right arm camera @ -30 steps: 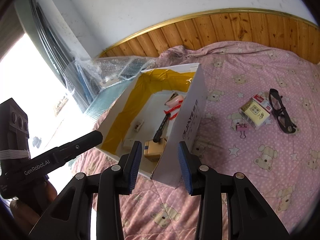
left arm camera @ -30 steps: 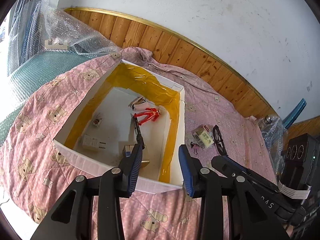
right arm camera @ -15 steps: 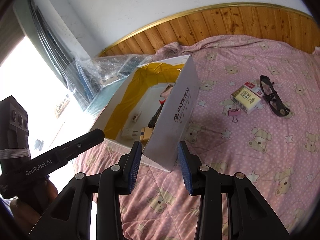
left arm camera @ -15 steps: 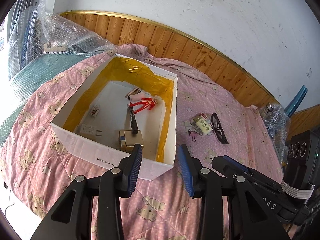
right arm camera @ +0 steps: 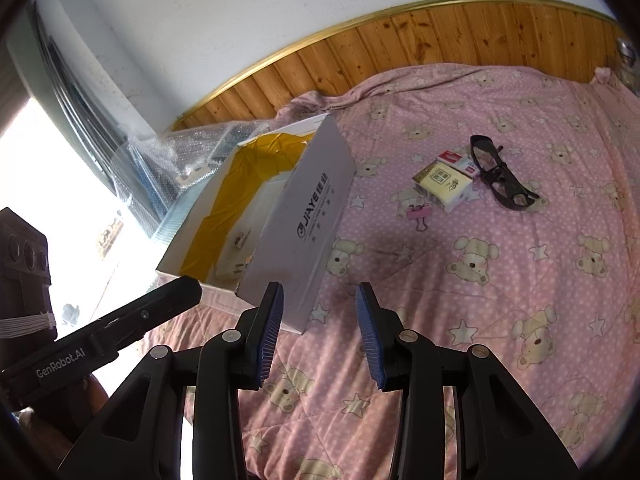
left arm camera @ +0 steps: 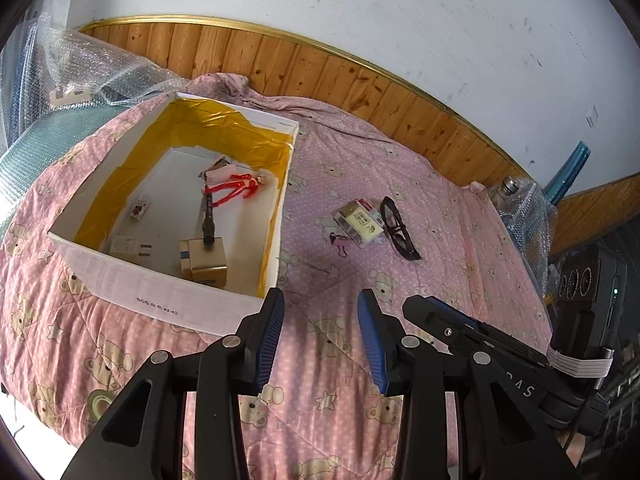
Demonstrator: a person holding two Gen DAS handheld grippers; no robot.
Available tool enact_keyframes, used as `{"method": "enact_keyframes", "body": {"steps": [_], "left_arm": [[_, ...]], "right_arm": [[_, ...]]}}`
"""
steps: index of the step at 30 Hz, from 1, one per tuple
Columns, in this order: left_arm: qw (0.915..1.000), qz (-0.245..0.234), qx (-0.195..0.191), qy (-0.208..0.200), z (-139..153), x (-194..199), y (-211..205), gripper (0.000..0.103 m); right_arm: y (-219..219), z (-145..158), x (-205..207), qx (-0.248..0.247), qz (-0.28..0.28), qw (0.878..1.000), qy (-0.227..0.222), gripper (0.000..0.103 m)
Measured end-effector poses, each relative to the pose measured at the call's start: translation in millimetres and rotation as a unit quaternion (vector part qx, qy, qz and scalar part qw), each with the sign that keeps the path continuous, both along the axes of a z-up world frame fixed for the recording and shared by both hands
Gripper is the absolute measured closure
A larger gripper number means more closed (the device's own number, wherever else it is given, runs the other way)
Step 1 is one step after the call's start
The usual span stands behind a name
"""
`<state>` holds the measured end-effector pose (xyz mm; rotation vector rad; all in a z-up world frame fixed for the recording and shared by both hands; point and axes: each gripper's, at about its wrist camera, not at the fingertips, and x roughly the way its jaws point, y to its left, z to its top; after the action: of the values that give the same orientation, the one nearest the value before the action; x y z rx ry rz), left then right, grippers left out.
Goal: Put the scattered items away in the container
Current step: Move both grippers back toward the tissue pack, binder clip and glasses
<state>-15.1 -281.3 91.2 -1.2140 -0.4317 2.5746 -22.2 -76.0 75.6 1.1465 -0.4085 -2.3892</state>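
**Now for the last three on the bed**

Both your claws are empty, their blue pads spread wide with nothing between them. The left claw [left arm camera: 320, 336] hangs over the quilt just past the near right corner of the box [left arm camera: 172, 308]; the right claw [right arm camera: 320, 332] sits likewise, with the box's printed side wall ahead and to its left.

The box already holds several things: a red figure [left arm camera: 234, 188], a dark pen-like tool [left arm camera: 209, 222], a small brown carton [left arm camera: 202, 258] and a few small cards. So you look to be between picks, with the sorting well along but not done.

What is left lies together on the bed [right arm camera: 520, 280], ahead and to the right of both claws, well apart from the box: a tissue pack [right arm camera: 442, 184] resting on a red-and-white packet, black glasses [right arm camera: 500, 176] touching or nearly touching the pack's right side, and a pink binder clip [right arm camera: 418, 214] just left of it.

Your right claw is probably the better placed. Reach forward and right, and pick one item only. The tissue pack is soft and wide, so close across its narrow side. The glasses sit so close that a careless approach may drag them. The clip is small and flat on a soft quilt; press down a little before closing.
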Motion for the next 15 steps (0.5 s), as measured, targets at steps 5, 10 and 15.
{"method": "enact_keyframes", "body": {"steps": [5,10,15], "left_arm": [[0.9998,-0.02,-0.002,-0.004,-3.6,0.2,15.5,0.063],[0.9992,-0.037,-0.002,-0.011,-8.1,-0.9,28.0,0.063],[0.9982,-0.054,0.005,-0.024,-19.3,-11.6,41.8,0.063]], "right_arm": [[7.9,-4.5,-1.0,0.001,-0.007,1.0,-0.005,0.063],[13.0,-9.1,-6.8,0.003,-0.014,1.0,-0.01,0.063],[21.7,-17.4,-18.1,0.003,-0.023,1.0,-0.021,0.063]]}}
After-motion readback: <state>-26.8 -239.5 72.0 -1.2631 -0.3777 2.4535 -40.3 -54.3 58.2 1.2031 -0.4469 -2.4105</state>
